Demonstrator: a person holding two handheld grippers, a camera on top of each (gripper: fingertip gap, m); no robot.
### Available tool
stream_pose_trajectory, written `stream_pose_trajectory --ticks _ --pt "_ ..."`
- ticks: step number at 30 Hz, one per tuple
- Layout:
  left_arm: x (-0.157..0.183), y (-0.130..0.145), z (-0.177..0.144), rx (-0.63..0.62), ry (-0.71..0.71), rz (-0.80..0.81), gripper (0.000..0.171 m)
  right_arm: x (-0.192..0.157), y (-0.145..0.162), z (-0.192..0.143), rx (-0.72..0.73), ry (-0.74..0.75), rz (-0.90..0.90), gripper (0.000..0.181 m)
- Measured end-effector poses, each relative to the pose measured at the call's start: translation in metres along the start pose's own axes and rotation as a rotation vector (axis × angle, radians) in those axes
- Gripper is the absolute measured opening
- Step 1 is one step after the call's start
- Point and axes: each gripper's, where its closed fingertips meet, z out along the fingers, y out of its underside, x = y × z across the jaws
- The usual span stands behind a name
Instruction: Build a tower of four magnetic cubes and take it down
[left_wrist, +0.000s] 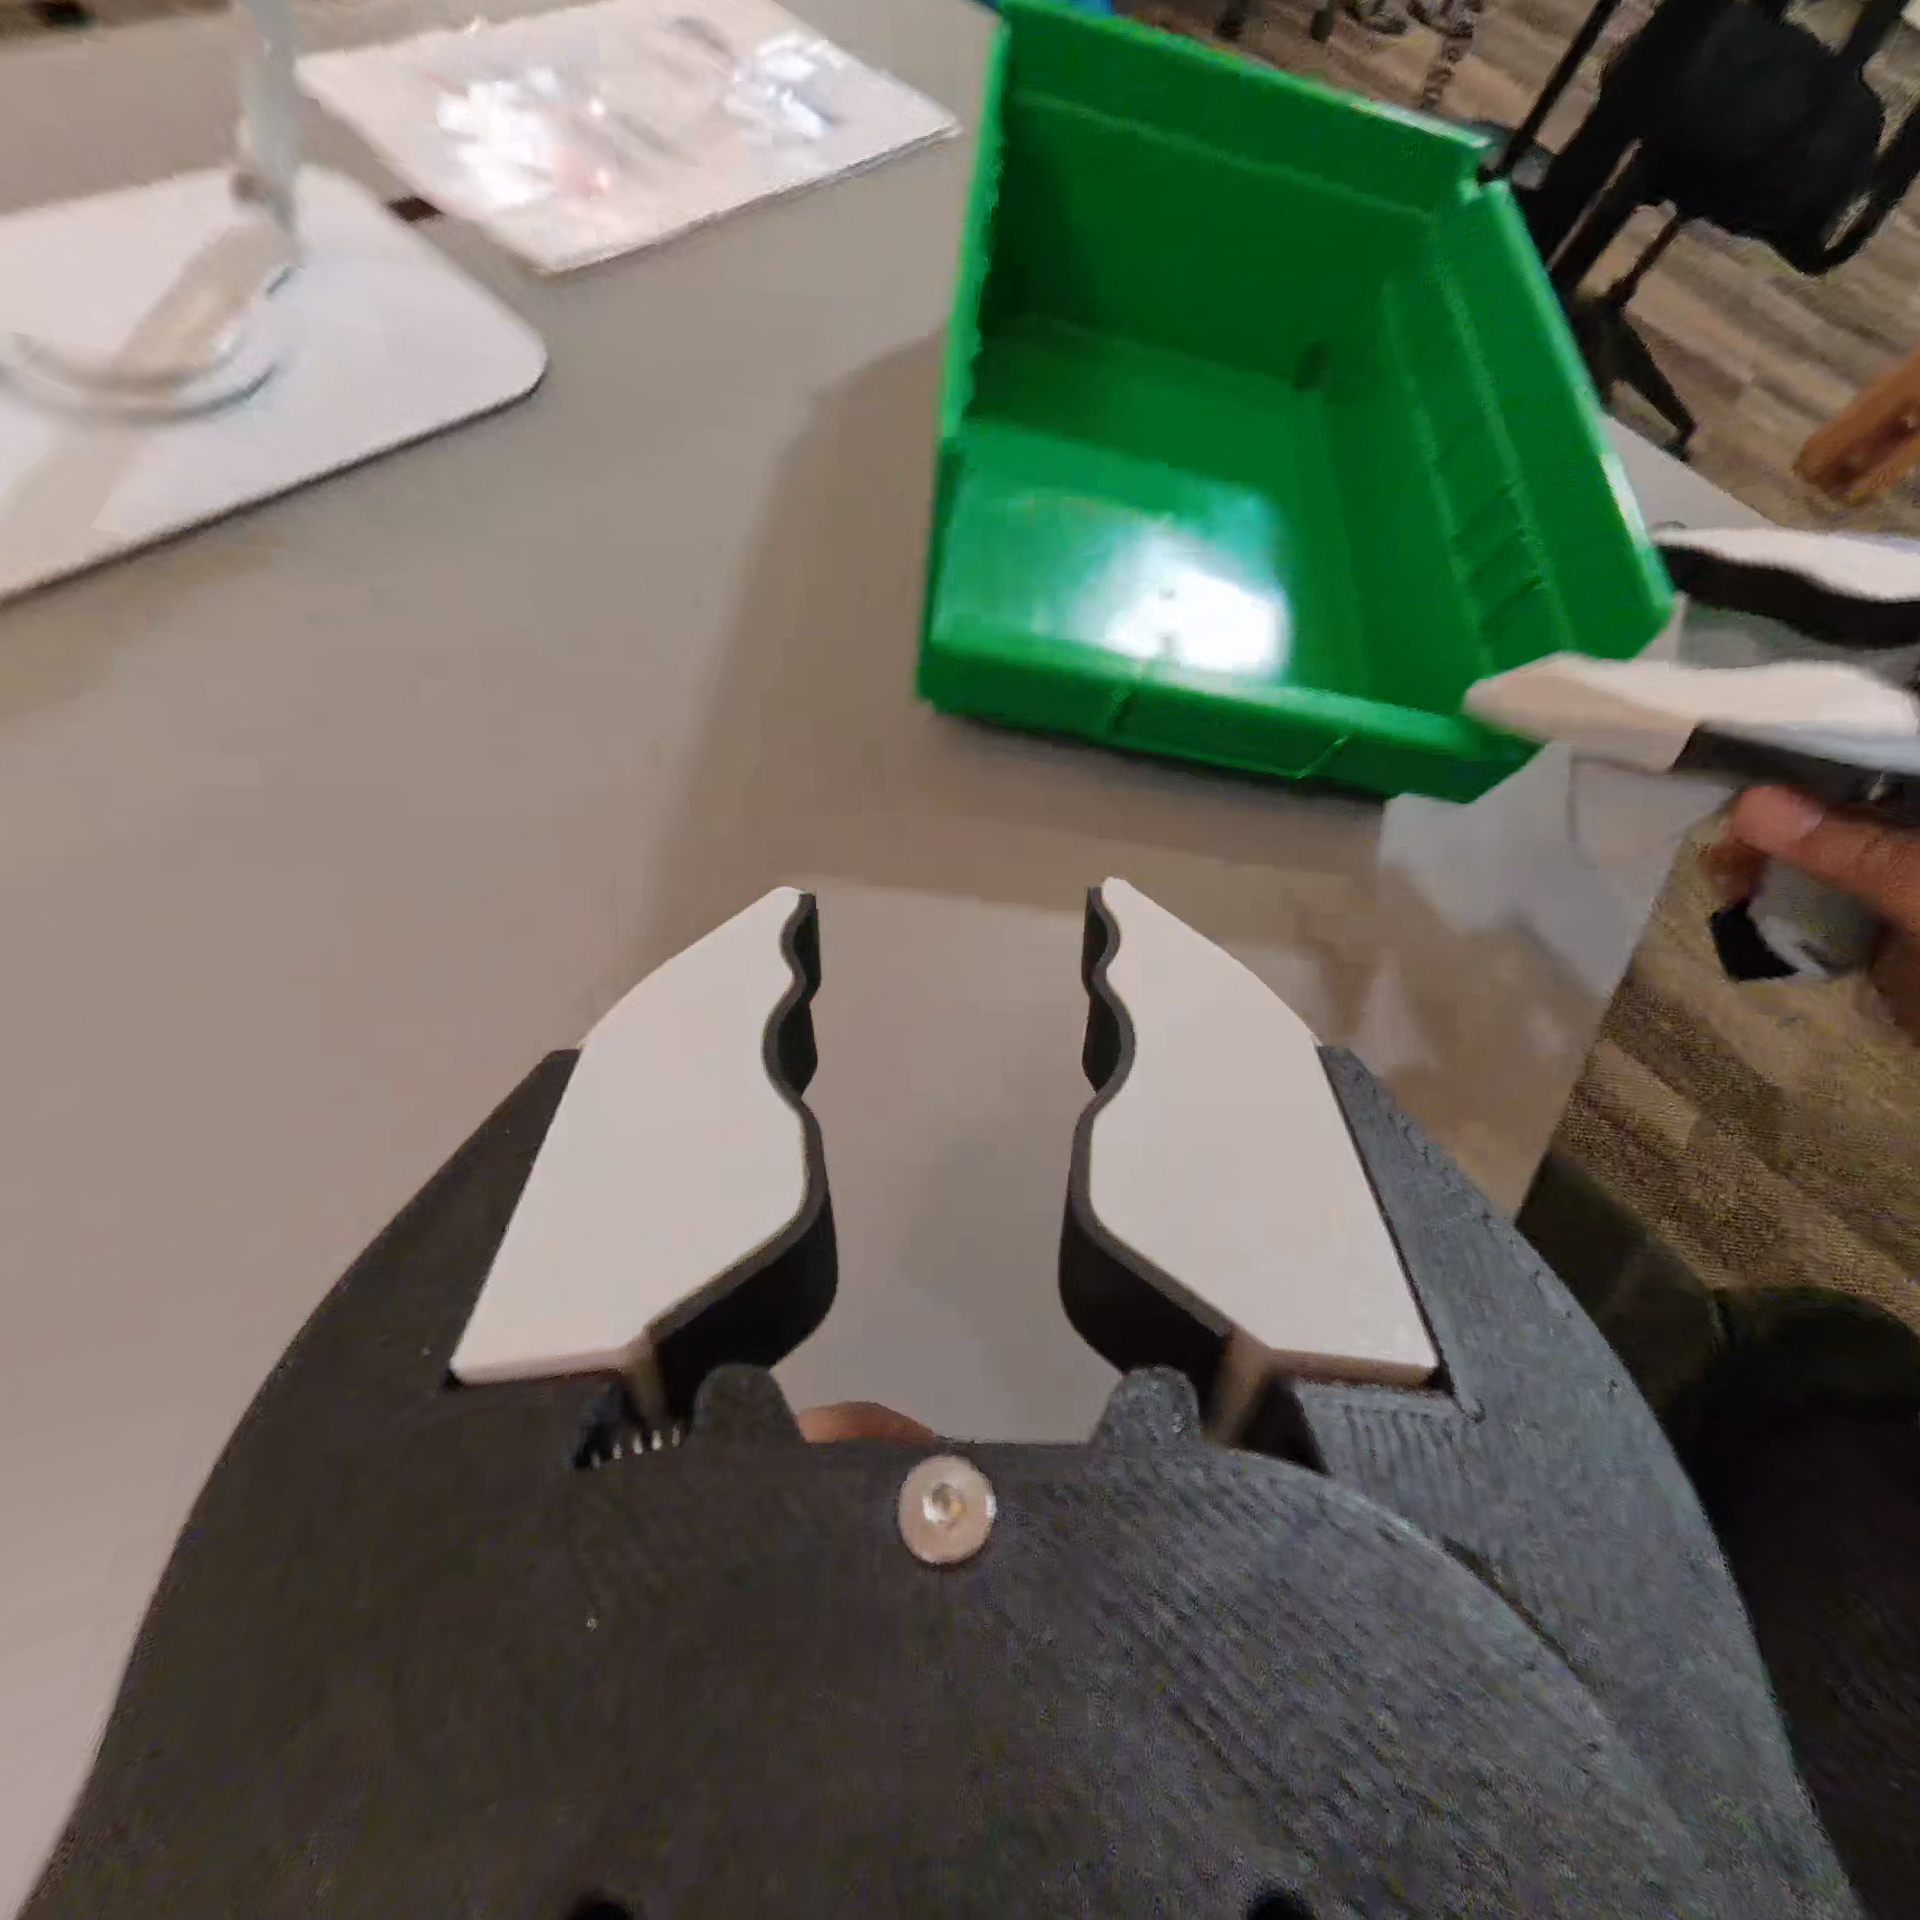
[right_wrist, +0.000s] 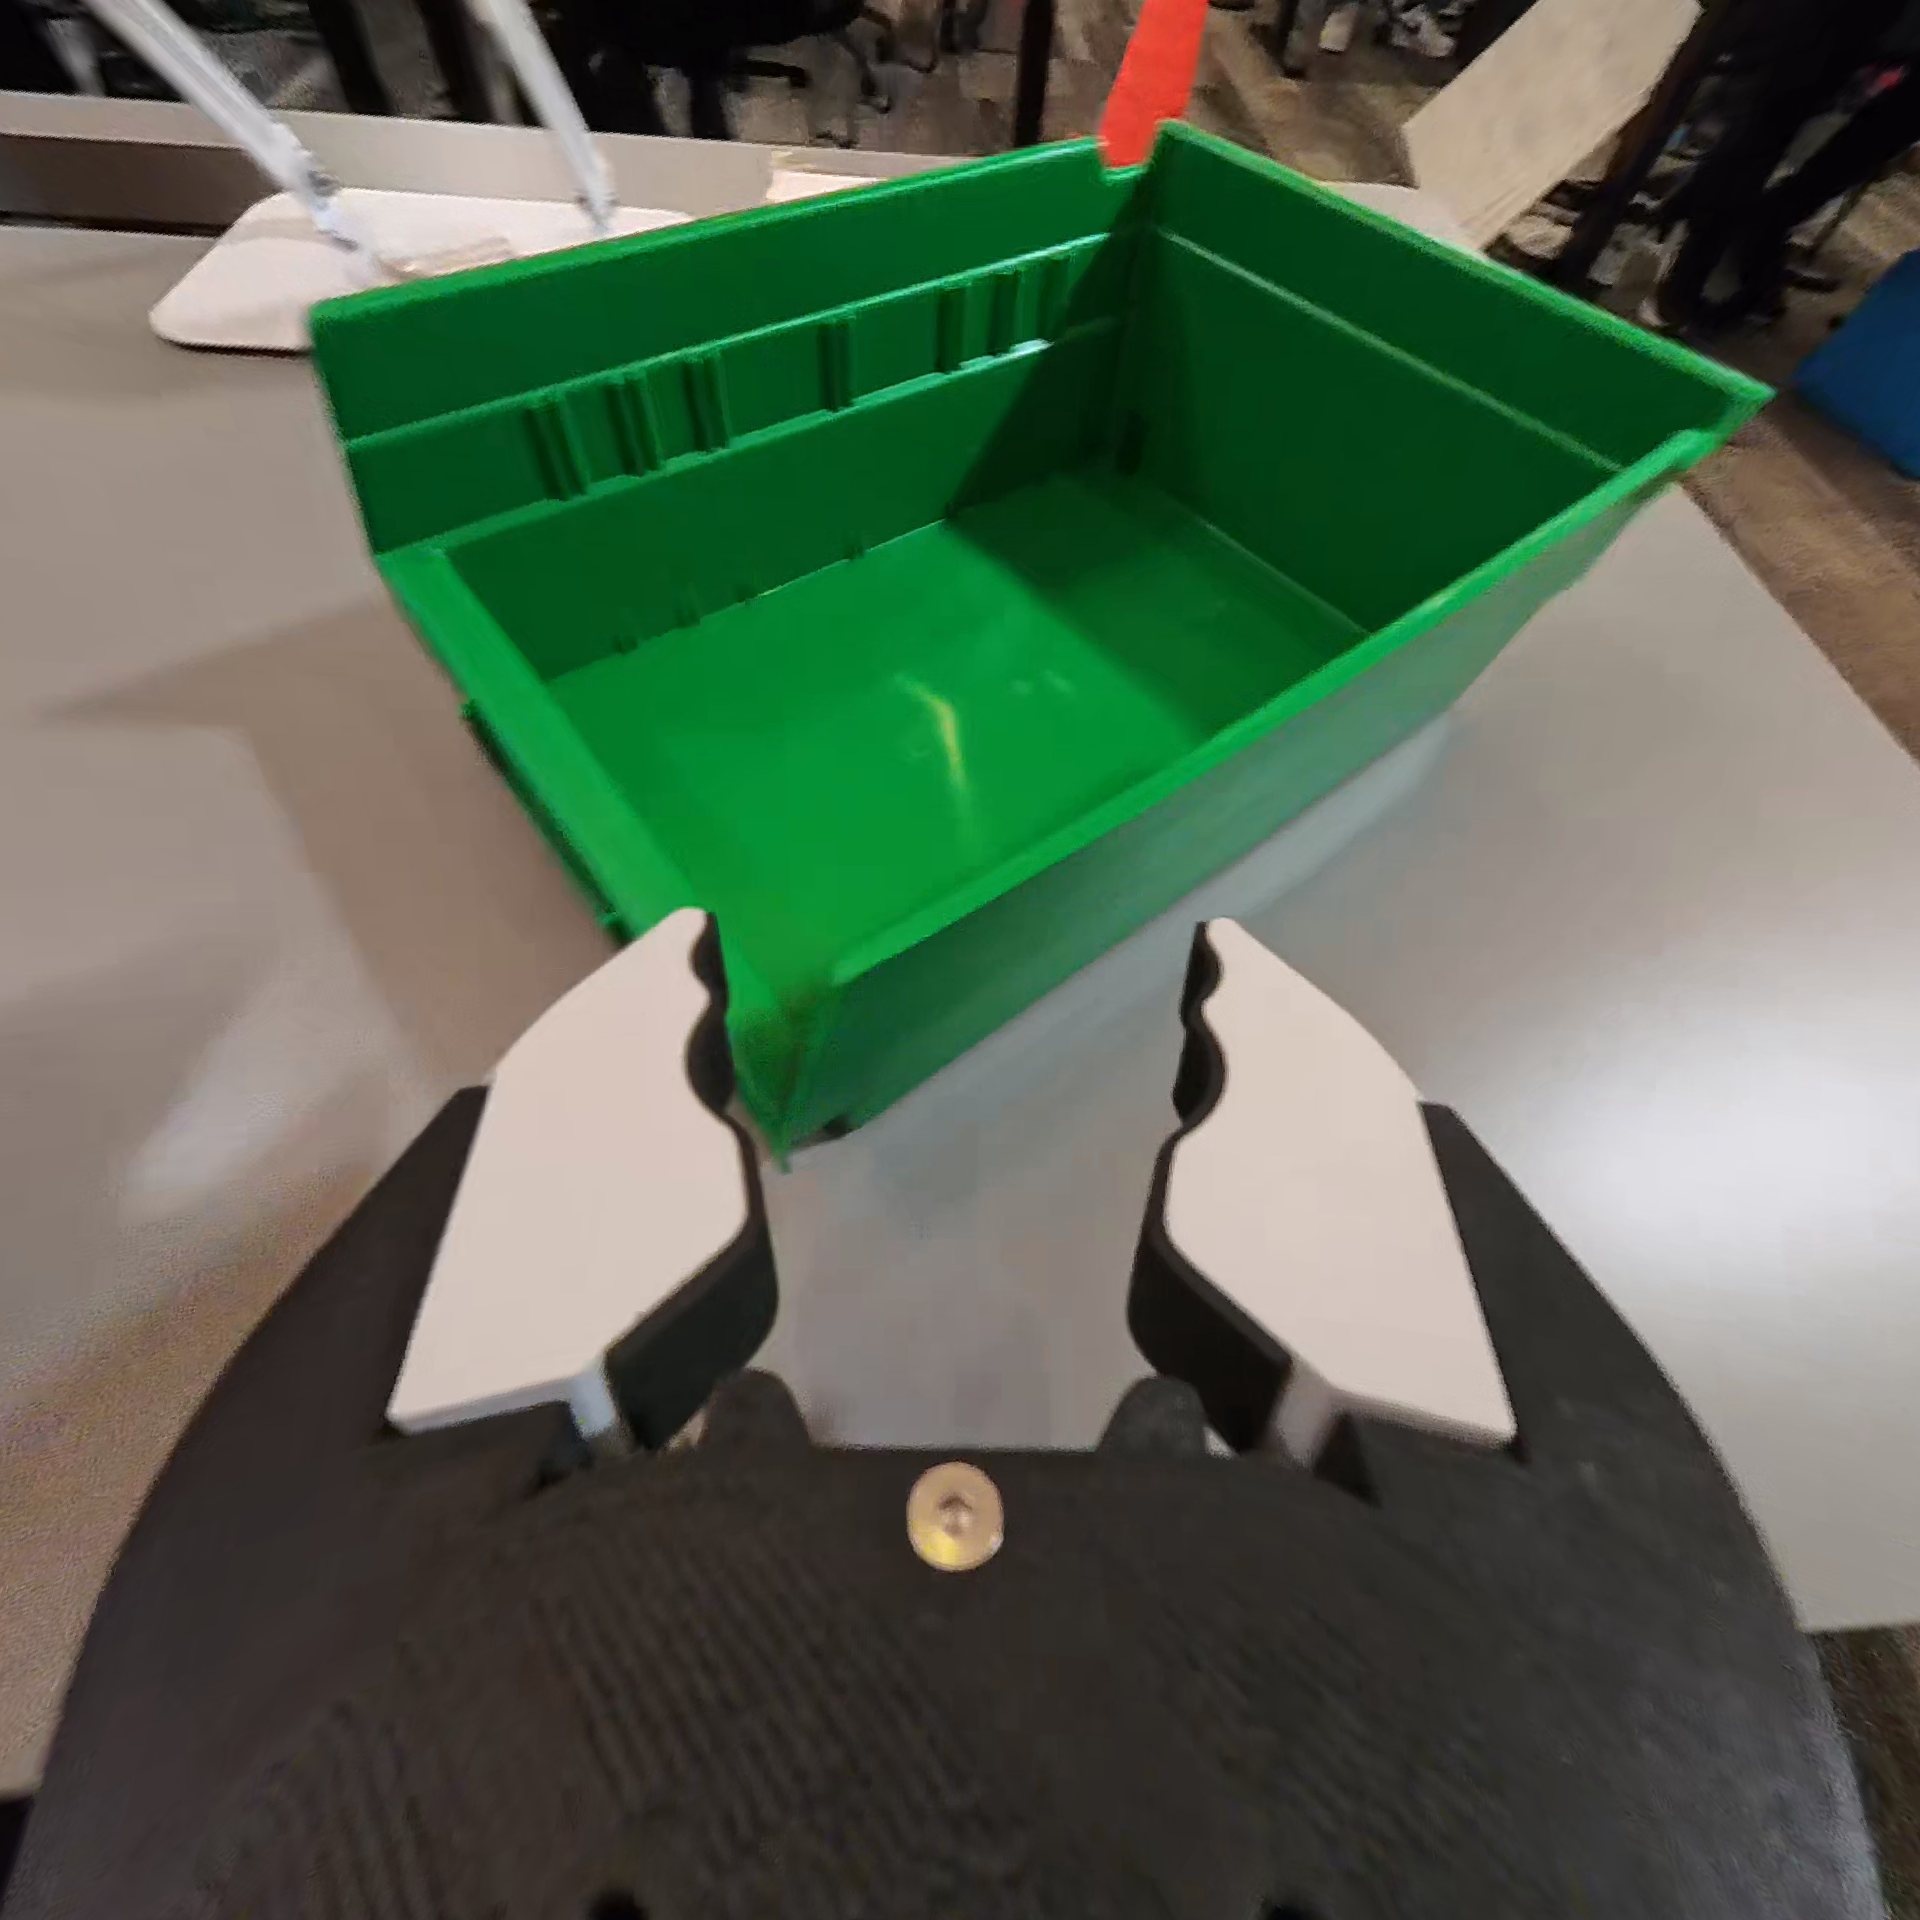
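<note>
A green plastic bin (left_wrist: 1195, 468) stands on the grey table (left_wrist: 416, 779) with nothing in it. My left gripper (left_wrist: 951, 902) is open and holds nothing, above bare table a little short and left of the bin. My right gripper (right_wrist: 956, 935) is open, and the bin's near corner (right_wrist: 790, 1039) lies between its jaws, close against the left finger (right_wrist: 623, 1091). I cannot tell if it touches. In the left wrist view the right gripper (left_wrist: 1569, 623) shows at the bin's right front corner, with a hand (left_wrist: 1808, 831) behind it.
A white stand base with a metal post (left_wrist: 260, 343) and a white sheet with clear packets (left_wrist: 623, 125) lie at the far left. The table edge (left_wrist: 1621, 987) runs along the right, with carpet below. Chairs, a red strip (right_wrist: 1148, 73) and a board (right_wrist: 1538, 114) stand beyond.
</note>
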Motion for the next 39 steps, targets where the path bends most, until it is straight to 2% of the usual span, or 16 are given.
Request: stream_pose_trajectory --ticks 1,2,3,4,6,7,9,13,16,22,27,34,35,39 --pt "-0.011 0.011 -0.002 -0.022 -0.001 -0.021 0.05 0.009 -0.001 0.002 0.003 0.012 0.012 0.079" --pt "-0.022 0.022 -0.004 -0.049 -0.004 -0.043 0.05 0.016 0.0 0.004 0.001 -0.013 0.027 0.081" --pt "-0.032 0.029 -0.006 -0.059 -0.015 -0.073 0.05 0.025 0.002 0.004 -0.006 -0.024 0.057 0.07" --pt "-0.039 0.032 -0.008 -0.047 -0.017 -0.105 0.049 0.039 0.002 0.003 -0.005 -0.007 0.081 0.05" --pt "-0.047 0.029 -0.01 -0.005 0.004 -0.163 0.047 0.077 -0.002 -0.001 0.03 0.081 0.085 0.019" --pt "-0.048 0.027 -0.01 0.01 0.024 -0.19 0.044 0.096 -0.005 -0.002 0.047 0.116 0.081 0.01" --pt "-0.045 0.025 -0.009 0.033 0.067 -0.222 0.043 0.131 -0.004 0.001 0.043 0.169 0.093 0.006" --pt "-0.043 0.03 -0.004 0.018 0.058 -0.185 0.043 0.182 -0.006 0.012 0.063 0.152 0.089 0.007" --pt "-0.04 0.033 0.002 0.001 0.031 -0.106 0.042 0.204 -0.01 0.022 0.108 0.087 0.031 0.007" --pt "-0.03 0.045 0.012 -0.061 0.023 -0.022 0.04 0.223 -0.014 0.034 0.192 0.0 0.0 0.005" --pt "-0.041 0.053 0.012 -0.101 -0.026 -0.039 0.038 0.231 -0.016 0.037 0.216 0.046 0.016 0.008" --pt "-0.052 0.047 0.004 -0.05 -0.006 -0.129 0.036 0.229 -0.015 0.034 0.154 0.12 -0.08 0.012" --pt "-0.053 0.046 0.004 -0.043 -0.003 -0.139 0.036 0.23 -0.015 0.034 0.15 0.129 -0.087 0.015" --pt "-0.056 0.044 0.002 -0.025 -0.001 -0.162 0.036 0.245 -0.036 0.015 0.195 0.256 -0.103 0.056"
